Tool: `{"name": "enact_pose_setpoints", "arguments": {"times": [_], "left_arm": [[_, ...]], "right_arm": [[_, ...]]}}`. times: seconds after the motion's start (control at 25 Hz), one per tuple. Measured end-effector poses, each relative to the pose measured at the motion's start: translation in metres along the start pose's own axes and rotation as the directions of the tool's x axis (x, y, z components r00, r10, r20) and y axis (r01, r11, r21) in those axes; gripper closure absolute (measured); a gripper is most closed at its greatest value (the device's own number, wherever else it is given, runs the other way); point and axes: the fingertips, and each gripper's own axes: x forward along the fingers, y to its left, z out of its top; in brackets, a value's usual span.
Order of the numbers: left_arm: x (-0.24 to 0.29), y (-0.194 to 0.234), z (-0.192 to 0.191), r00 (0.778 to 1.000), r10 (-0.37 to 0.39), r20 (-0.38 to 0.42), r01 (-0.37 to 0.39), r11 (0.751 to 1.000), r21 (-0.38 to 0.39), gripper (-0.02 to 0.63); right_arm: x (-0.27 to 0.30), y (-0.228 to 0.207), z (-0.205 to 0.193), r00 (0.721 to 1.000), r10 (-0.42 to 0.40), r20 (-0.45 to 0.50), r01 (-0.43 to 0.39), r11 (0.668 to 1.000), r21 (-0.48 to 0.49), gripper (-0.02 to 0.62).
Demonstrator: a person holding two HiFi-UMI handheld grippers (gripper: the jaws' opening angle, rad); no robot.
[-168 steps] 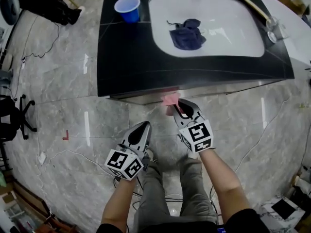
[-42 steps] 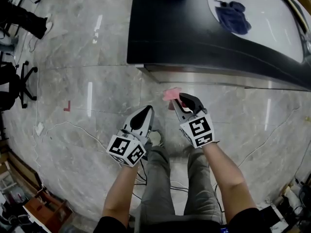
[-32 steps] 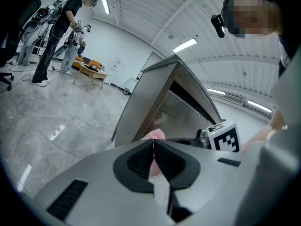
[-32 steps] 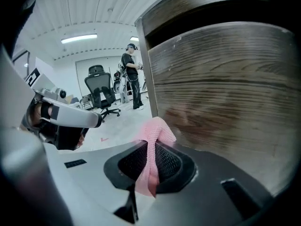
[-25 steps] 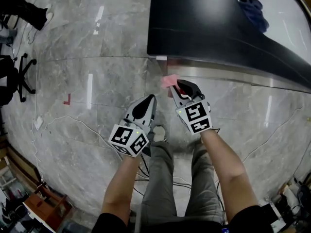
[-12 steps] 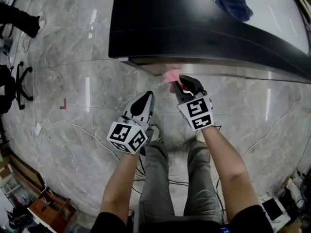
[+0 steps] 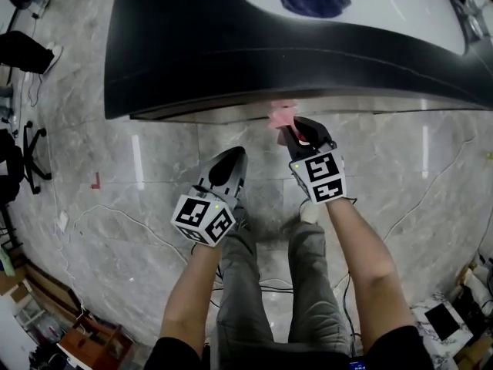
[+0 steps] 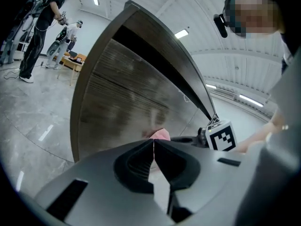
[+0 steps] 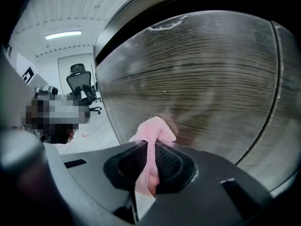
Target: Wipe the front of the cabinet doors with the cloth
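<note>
slippage of the pink cloth (image 9: 153,132) is our first worry. the right gripper (image 9: 150,149) is clenched on it, but only a narrow fold runs between the jaws and a small tuft stands out past the tips. that tuft is at the wood-grain cabinet door (image 9: 202,74), just under the edge of the black countertop (image 7: 192,52). whether it really presses on the panel or is a little off it, we cannot say. if we push hard and drag sideways, friction on the door may pull the fold out of the jaws, and the cloth would drop to the grey stone floor (image 7: 115,176).

because so little cloth sticks out, the hard jaw tips may reach the door before the fabric does if we tilt the gripper. this could scratch the panel, and each pass would clean only a thin stripe, so parts of the front can be missed easily.

the left gripper (image 8: 154,144) is closed with nothing between its jaws. it hangs beside the right one, nearer to us and apart from the door. in a wide stroke to the left the two grippers could knock together. the overhanging countertop is close above the right gripper, so an upward stroke may hit its edge.
</note>
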Motion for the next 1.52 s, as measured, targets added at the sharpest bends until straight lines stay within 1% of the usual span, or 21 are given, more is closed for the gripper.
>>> {"name": "enact_pose_setpoints", "arguments": {"times": [0.24, 0.44, 0.8, 1.04, 1.24, 1.52], "left_arm": [[0.035, -0.036, -0.009, 0.999, -0.038, -0.026, 0.038, 0.999, 0.010, 0.597], [0.059, -0.055, -0.014, 0.998, -0.056, -0.041, 0.057, 0.998, 0.011, 0.597], [0.087, -0.083, -0.022, 0.994, -0.085, -0.072, 0.086, 0.996, 0.019, 0.597], [0.092, -0.102, -0.023, 0.991, -0.105, -0.085, 0.108, 0.993, 0.038, 0.597], [0.079, -0.116, -0.020, 0.992, -0.099, -0.083, 0.102, 0.994, 0.035, 0.597], [0.060, -0.141, -0.016, 0.994, -0.083, -0.076, 0.087, 0.995, 0.050, 0.597]], "right_arm": [[-0.021, -0.042, -0.015, 1.000, -0.025, -0.006, 0.025, 1.000, 0.009, 0.541], [-0.033, -0.071, -0.026, 0.999, -0.042, -0.011, 0.042, 0.999, 0.015, 0.541], [-0.050, -0.101, -0.041, 0.998, -0.059, -0.018, 0.060, 0.997, 0.050, 0.540], [-0.063, -0.100, -0.042, 0.999, -0.048, -0.001, 0.048, 0.996, 0.074, 0.541], [-0.086, -0.077, -0.036, 1.000, -0.017, 0.020, 0.016, 0.996, 0.087, 0.541], [-0.128, -0.051, -0.029, 0.999, 0.025, 0.036, -0.029, 0.994, 0.109, 0.541]]}}
